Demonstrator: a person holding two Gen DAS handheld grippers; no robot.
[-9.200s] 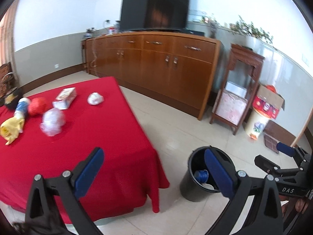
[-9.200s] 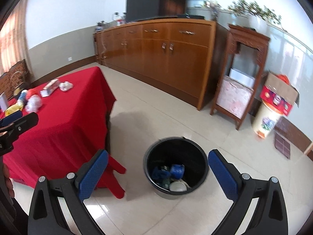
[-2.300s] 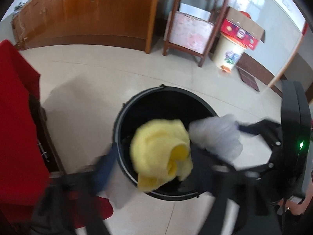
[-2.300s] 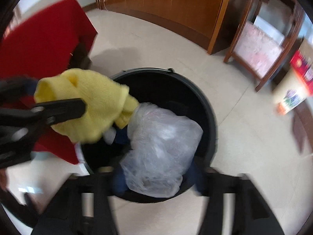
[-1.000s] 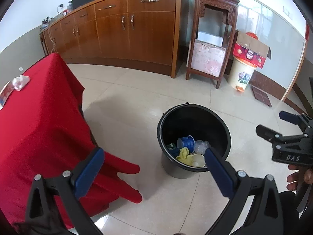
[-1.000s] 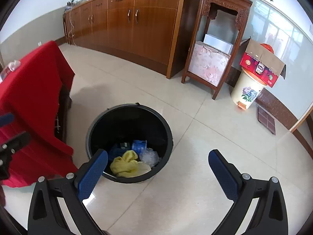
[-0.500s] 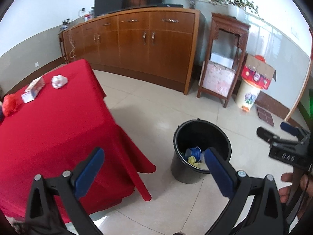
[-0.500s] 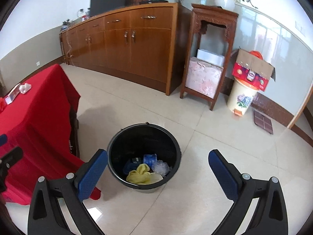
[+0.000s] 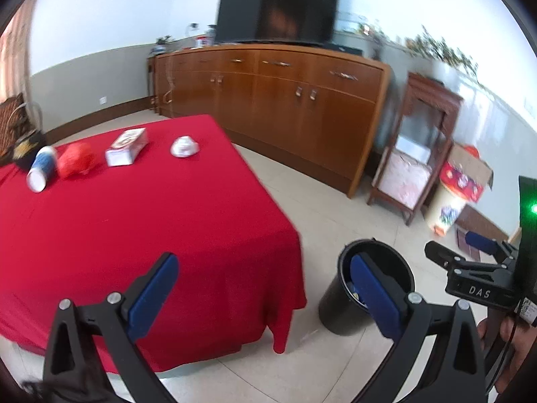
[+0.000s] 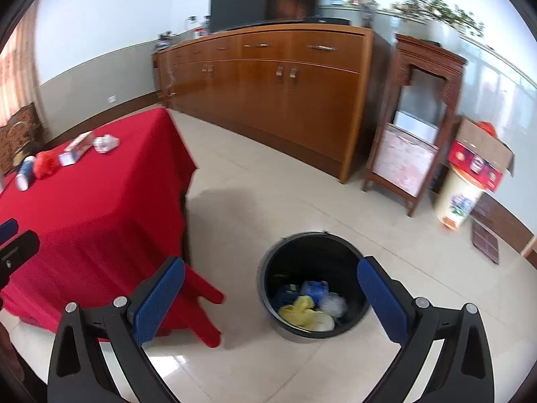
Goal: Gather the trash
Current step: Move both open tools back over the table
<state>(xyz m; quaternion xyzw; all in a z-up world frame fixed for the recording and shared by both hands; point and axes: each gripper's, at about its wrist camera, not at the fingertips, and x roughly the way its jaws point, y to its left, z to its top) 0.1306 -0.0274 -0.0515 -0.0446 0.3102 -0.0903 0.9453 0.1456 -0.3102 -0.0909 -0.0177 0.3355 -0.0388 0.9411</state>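
Sideboard (image 9: 275, 107) of brown wood runs along the far wall, behind the counter (image 9: 134, 221), with a dark television (image 9: 277, 5) standing on top of it. The counter wears a red cloth that hangs down its sides to a point near the floor (image 10: 302, 194), which is laid with pale tiles. Beyond the counter's right-hand side, at the end of the sideboard, stands a dark carved wooden stand (image 10: 416, 127), and further out from the counter a pale floral bin (image 10: 459, 201) has an open red cardboard box (image 10: 480, 158) resting on it.

On the floor just beside the counter's hanging corner sits the black trash bucket (image 10: 268, 285). Inside it lie a yellow cloth (image 10: 298, 312), a crumpled clear plastic bag (image 10: 332, 304) and a blue cup (image 10: 313, 287), all bunched together at the bottom.

At the far end of the counter four pieces of trash remain in a loose row. Nearest the sideboard is a crumpled white wad (image 9: 184, 146); next to it, apart, a small white carton (image 9: 127, 151) lies flat; then a red crumpled bag (image 9: 74, 164); and just beside that a blue and white paper cup (image 9: 39, 172) on its side. A dark basket (image 9: 20, 141) stands off the counter's far left end.

The left tool (image 9: 261, 288) hangs above the counter's near edge, its blue pads spread wide with nothing between them. The right tool (image 10: 268, 302) hovers over the floor beside the counter, above the bucket, likewise spread wide and empty.
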